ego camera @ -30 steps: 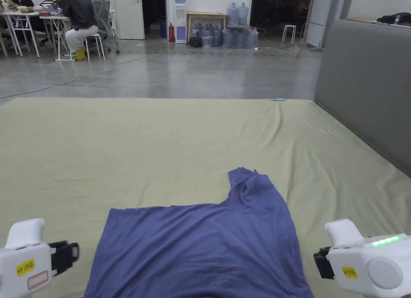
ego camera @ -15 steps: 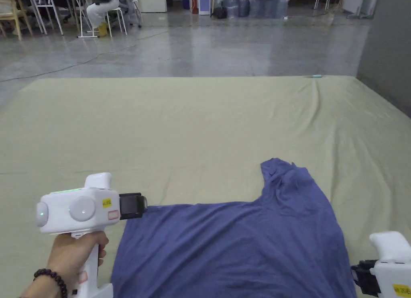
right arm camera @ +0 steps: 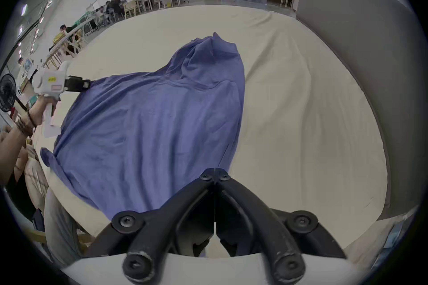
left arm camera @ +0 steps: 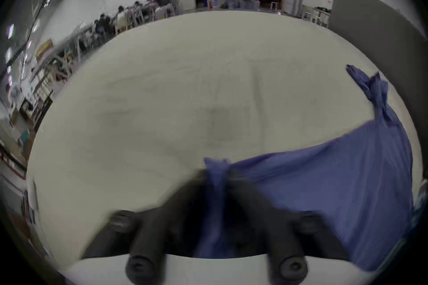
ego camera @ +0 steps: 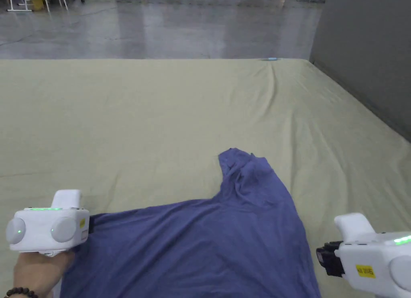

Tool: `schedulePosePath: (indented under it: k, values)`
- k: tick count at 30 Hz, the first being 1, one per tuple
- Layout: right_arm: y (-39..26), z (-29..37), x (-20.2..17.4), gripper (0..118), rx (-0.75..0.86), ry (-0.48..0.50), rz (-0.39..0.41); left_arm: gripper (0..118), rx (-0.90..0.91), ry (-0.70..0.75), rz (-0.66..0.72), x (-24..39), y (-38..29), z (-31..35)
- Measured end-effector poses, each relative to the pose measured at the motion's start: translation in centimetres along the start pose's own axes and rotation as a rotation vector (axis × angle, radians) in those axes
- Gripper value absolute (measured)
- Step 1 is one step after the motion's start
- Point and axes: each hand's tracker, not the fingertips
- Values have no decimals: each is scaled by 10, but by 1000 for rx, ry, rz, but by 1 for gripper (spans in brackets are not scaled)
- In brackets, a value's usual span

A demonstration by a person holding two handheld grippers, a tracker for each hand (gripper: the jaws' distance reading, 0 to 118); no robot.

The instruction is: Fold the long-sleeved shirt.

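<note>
While left gripper [left arm camera: 216,176] pinches shirt [ego camera: 200,246] corner, right gripper [right arm camera: 215,175] pressed together, empty, beside hem; spreading step; next: right grabs opposite edge.

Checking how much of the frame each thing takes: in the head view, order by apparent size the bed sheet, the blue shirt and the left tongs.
1. Bed sheet, largest.
2. Blue shirt.
3. Left tongs, smallest, though nearness to the camera enlarges them.

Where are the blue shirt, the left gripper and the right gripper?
blue shirt [ego camera: 208,246]: head view, middle of the body.
left gripper [left arm camera: 216,176]: left gripper view, jaw tips pinching cloth.
right gripper [right arm camera: 215,174]: right gripper view, closed jaw tips.
</note>
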Motion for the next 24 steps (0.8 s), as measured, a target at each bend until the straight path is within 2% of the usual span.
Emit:
schedulePosePath:
  k: [3, 4, 5, 6, 7, 13, 16, 17, 19, 21, 24]
  values:
    - [26, -12, 6, 0, 20, -10, 7, 0, 27, -60, 16, -1, 0, 15]
    - [38, -18, 9, 15, 27, -6, 7, 0, 35, -67, 27, -2, 0, 21]
    - [51, -24, 10, 43, 34, -8, 9, 0, 43, -78, 40, -5, 0, 26]
    - [64, -30, 11, 64, 42, -5, 10, 0, 50, -86, 50, -4, 1, 37]
    - [77, -39, 13, 68, 46, -3, 10, 0, 57, -99, 60, -6, 1, 44]
    - [134, -102, 13, 68, -45, -31, 51, 0, 83, -113, 85, -17, 0, 73]
    - [145, -129, 9, 65, -97, -42, 35, 0, 84, -124, 106, -19, 1, 77]
    - [145, -137, 6, 54, -114, -33, 29, 0, 84, -129, 114, -19, 1, 78]
    - [144, -149, 1, 1, -166, -8, 25, 0, 81, -128, 118, -19, 2, 75]
    - [139, -159, -5, 1, -207, -50, 42, 0, 78, -125, 117, -16, 2, 76]
    - [132, -154, -13, 0, -159, -76, 58, 0, 80, -131, 117, -15, 4, 79]
